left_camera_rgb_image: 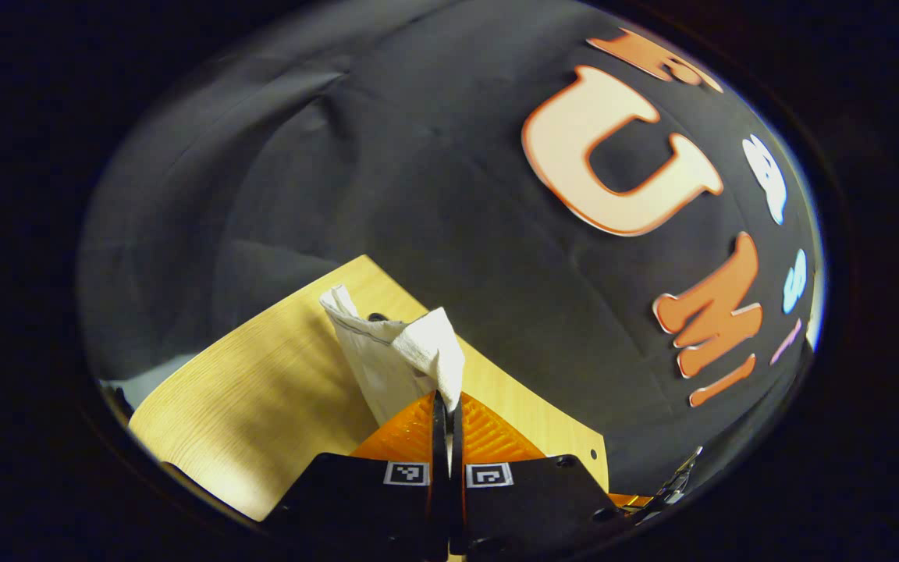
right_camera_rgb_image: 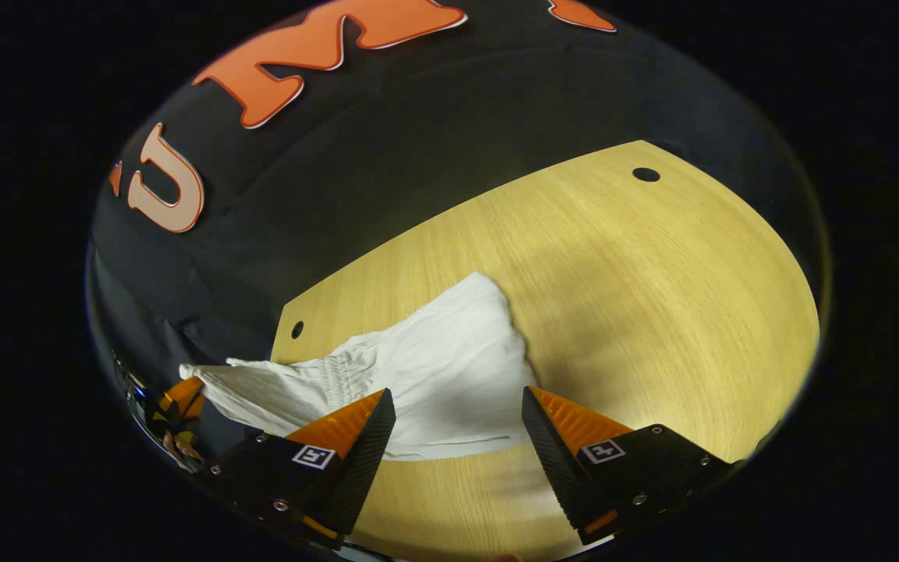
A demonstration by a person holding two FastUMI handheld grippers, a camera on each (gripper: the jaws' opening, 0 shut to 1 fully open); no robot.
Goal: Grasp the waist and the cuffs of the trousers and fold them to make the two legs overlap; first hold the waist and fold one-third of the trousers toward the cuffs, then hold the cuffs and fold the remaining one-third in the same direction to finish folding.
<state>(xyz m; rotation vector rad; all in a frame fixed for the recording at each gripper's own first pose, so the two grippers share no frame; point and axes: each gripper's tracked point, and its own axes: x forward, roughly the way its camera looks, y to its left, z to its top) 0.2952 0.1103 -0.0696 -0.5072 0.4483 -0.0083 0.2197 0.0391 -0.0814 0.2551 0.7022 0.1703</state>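
left gripper clamped on white cloth trousers, lower centre; light wooden table bare toward right edge; right gripper fingers spread above trousers.

trousers: lower part hidden behind the left gripper at bottom centre | table: right side cut off by the right gripper view's edge | far gripper at lower left of that view: small, blurred, jaws unreadable
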